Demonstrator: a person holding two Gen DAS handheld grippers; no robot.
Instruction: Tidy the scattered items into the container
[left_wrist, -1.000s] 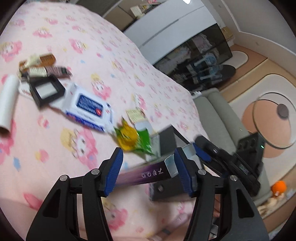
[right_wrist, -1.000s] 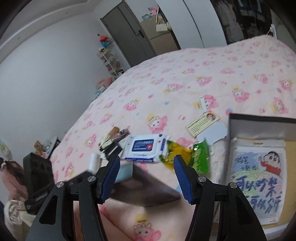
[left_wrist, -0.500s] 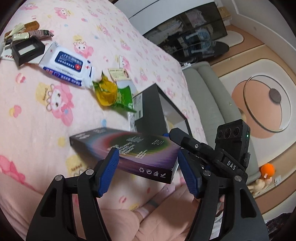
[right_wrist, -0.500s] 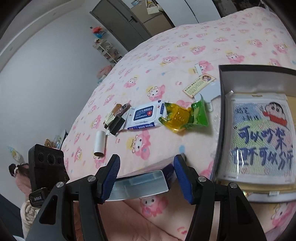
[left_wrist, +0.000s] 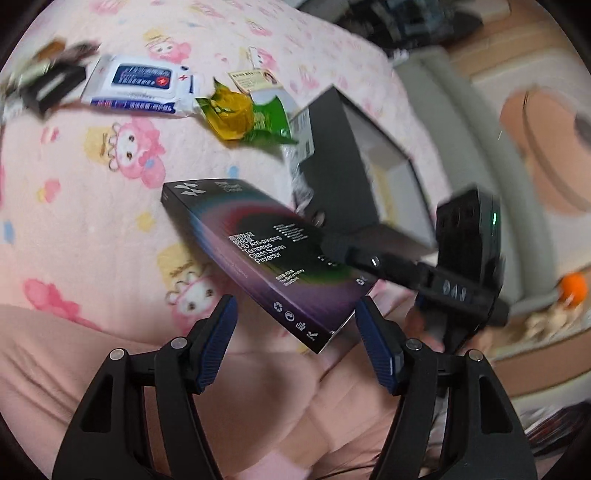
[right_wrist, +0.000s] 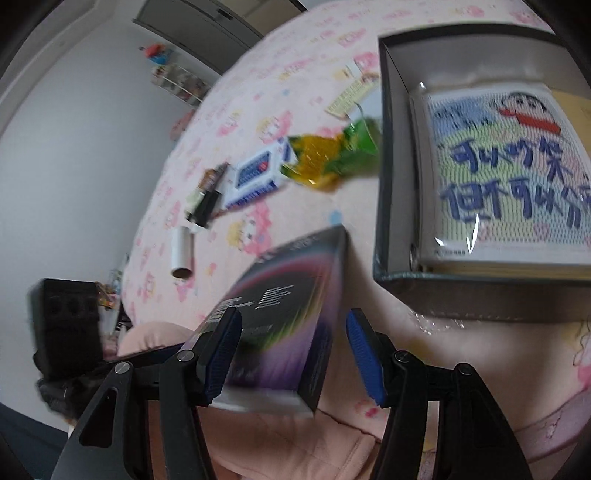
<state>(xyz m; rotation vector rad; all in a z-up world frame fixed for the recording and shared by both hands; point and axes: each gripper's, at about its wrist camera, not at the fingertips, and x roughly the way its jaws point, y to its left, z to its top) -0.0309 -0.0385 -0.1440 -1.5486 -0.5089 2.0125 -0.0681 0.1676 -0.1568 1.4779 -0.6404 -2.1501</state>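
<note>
Right gripper has the protector box by its near end, though whether the pads truly pinch it I can't tell; left gripper gapes empty below. Container sits just right. Level the box, clear the near wall, lower flat onto the picture pack.

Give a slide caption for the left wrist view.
Open left gripper behind the screen protector box as the right gripper carries it toward the container.
</note>
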